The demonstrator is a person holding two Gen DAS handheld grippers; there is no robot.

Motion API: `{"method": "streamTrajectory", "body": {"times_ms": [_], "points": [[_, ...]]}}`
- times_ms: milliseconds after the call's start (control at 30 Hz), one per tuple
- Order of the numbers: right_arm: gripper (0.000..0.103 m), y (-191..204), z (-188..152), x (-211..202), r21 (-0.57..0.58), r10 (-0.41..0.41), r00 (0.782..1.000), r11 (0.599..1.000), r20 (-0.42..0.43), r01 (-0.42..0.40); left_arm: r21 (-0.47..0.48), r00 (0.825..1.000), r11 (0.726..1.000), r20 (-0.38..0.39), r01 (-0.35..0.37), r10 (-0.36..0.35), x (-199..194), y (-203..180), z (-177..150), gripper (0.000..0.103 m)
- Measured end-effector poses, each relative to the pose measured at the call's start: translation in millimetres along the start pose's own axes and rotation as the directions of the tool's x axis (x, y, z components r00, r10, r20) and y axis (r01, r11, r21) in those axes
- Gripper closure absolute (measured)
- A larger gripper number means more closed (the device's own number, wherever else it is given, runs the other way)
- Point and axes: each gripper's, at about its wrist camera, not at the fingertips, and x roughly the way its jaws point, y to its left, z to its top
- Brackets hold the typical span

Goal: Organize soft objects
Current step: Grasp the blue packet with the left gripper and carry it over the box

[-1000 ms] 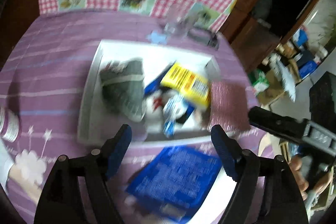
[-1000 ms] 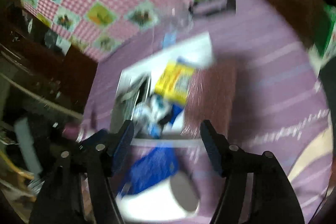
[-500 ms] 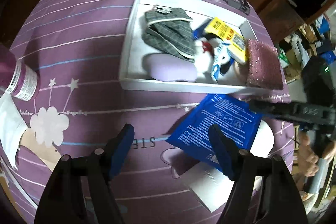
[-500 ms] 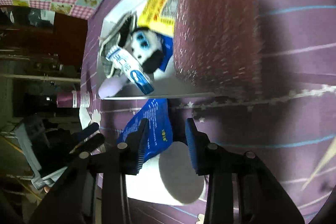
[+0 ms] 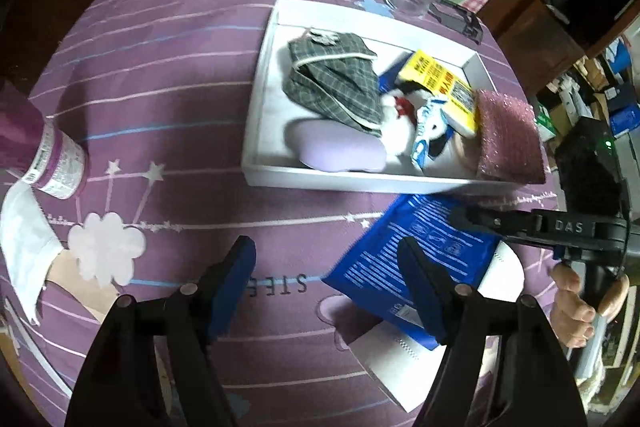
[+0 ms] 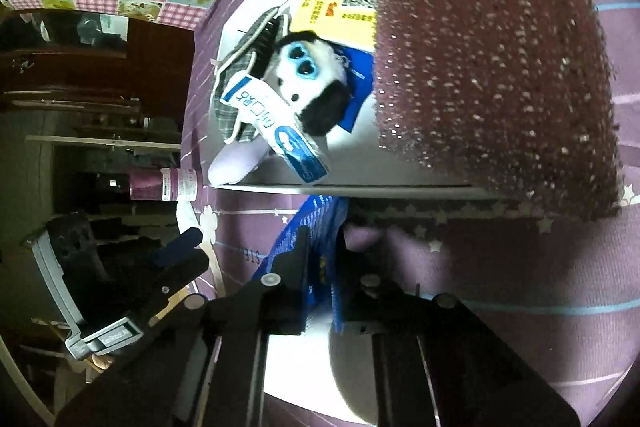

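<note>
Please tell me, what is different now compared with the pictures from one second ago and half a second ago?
The right gripper has come down and closed its jaws on the blue packet; one second ago they were wide open, half a second ago half closed. The left gripper stays open above the cloth. The white tray and its soft things, with the glittery pink sponge on its edge, are unchanged.

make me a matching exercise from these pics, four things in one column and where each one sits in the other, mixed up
Things:
1. blue packet
2. grey plaid cloth
3. pink sparkly sponge
4. purple bottle

Places:
A. inside the white tray, far-left part
B. lying on the purple tablecloth, far left
C. draped over the tray's right end
D. in front of the tray, pinched by the right gripper

Pairs: 1-D, 2-A, 3-C, 4-B
</note>
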Motion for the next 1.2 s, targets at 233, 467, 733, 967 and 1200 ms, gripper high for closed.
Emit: {"method": "streamTrajectory", "body": {"times_ms": [233, 467, 733, 967, 1200], "points": [[0.097, 9.3, -3.1, -18.0, -0.012, 0.158, 0.987, 0.987, 0.021, -0.158, 0.001, 0.993, 1.0, 0.12, -0.02, 0.02, -19.6, 1.4, 1.4, 0.029], [0.098, 35.1, -8.8, -34.3, -0.113, 0.345, 0.934, 0.936, 0.091, -0.334, -0.033, 0.957, 0.998, 0.285, -0.052, 0.059, -43.5, 1.6, 2.3, 0.029], [0.098, 48.3, -6.4, -62.2, -0.223, 0.424, 0.848, 0.903, 0.319, -0.368, 0.002, 0.799, 0.998, 0.6, -0.058, 0.045, -82.1, -23.7, -5.1, 0.018], [0.098, 34.1, -0.6, -66.5, -0.185, 0.288, 0.773, 0.958, 0.565, -0.22, -0.012, 0.752, 1.0, 0.658, -0.023, 0.025, -52.0, -35.7, 13.4, 0.017], [0.089, 9.8, 17.0, -35.2, -0.029, 0.081, 0.812, 0.996, 0.578, -0.079, 0.009, 0.767, 0.994, 0.637, -0.111, 0.079, -12.3, -36.4, 9.3, 0.017]]}}
